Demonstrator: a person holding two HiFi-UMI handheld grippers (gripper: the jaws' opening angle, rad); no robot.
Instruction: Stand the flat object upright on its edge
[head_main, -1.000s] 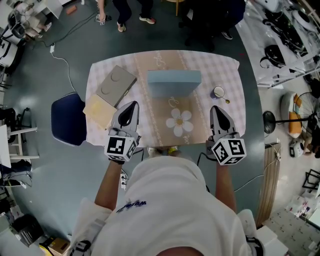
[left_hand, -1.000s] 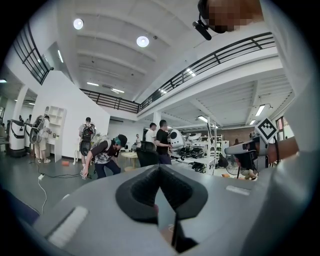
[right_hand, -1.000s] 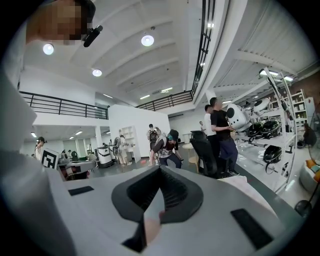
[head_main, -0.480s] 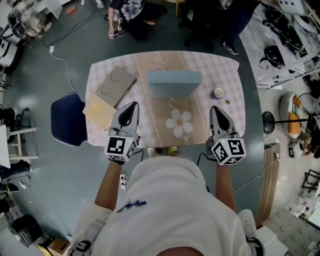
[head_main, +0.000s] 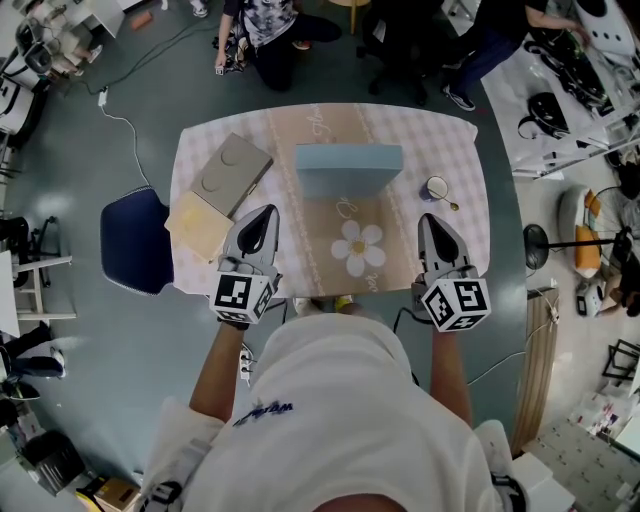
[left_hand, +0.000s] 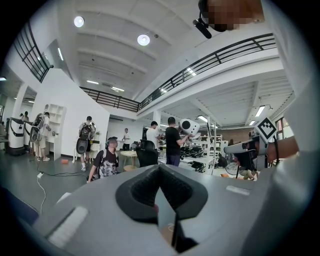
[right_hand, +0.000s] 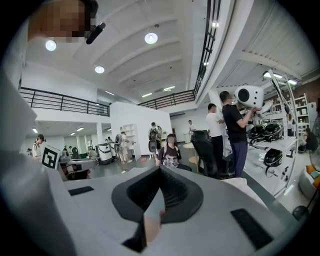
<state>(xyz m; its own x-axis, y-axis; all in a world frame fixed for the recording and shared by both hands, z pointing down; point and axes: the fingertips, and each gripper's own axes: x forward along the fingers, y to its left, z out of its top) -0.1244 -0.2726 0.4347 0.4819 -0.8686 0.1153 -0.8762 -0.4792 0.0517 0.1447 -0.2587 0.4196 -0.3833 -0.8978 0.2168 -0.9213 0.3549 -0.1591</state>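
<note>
One pale blue rectangular slab (head_main: 348, 160) sits at the far middle of the checked-cloth tabletop (head_main: 440, 140). To its left lie two flat square boards, a grey board (head_main: 232, 170) and a tan board (head_main: 200, 222), and to its right is one small round cup (head_main: 436, 186). The left claw (head_main: 258, 215) and the right claw (head_main: 432, 220) hang over the near edge, well apart from the slab, each pressed together on nothing.

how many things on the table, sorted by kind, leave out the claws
box: 1, the blue box
flat slabs: 2, the grey slab and the tan slab
small round item: 1, too small to identify
total: 4
</note>
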